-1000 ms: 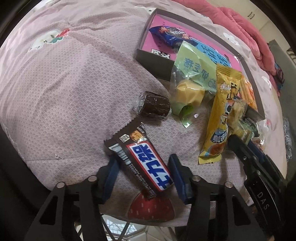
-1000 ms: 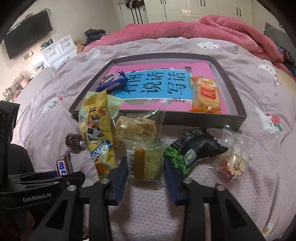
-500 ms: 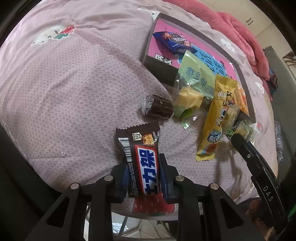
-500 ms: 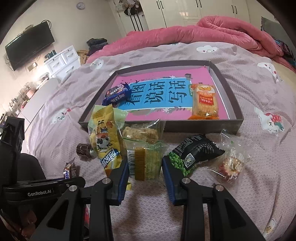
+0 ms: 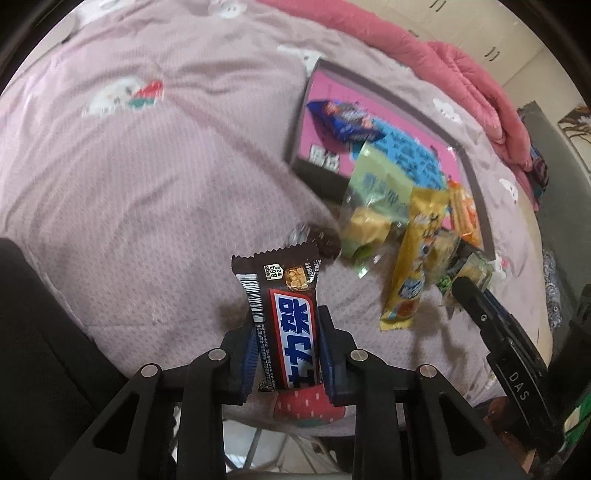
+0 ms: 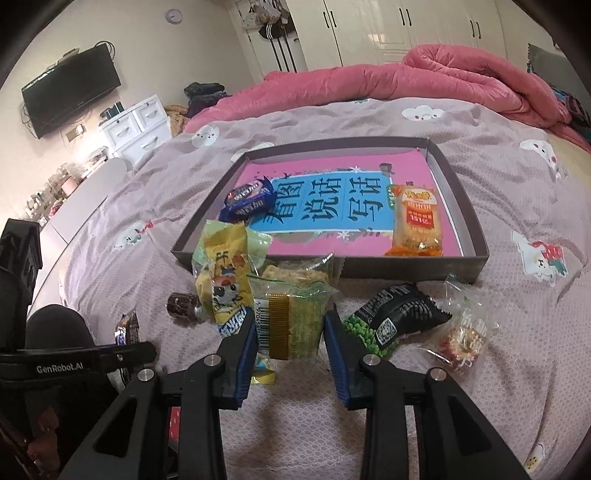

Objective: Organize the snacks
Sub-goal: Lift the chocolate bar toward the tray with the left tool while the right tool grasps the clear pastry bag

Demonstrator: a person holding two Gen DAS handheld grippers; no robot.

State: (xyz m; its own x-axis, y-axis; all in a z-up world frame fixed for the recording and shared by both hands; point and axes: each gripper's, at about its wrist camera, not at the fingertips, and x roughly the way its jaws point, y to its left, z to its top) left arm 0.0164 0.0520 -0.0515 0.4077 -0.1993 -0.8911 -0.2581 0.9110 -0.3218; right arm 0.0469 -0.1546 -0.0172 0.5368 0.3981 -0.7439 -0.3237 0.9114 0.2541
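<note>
Lifting off the bed [image 5: 155,192] since a second ago, chocolate bar [image 5: 286,325] is being pinched by left gripper [image 5: 286,354] fingers | right gripper [image 6: 290,354] fingers are closing around green packet [image 6: 295,321] | tip: carry bar level to tray [image 6: 476,225].

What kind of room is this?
A bedroom, most likely: the snacks lie on a bed's lilac quilt, with a pink duvet bunched behind, white wardrobes along the wall and a wall-mounted television.
</note>
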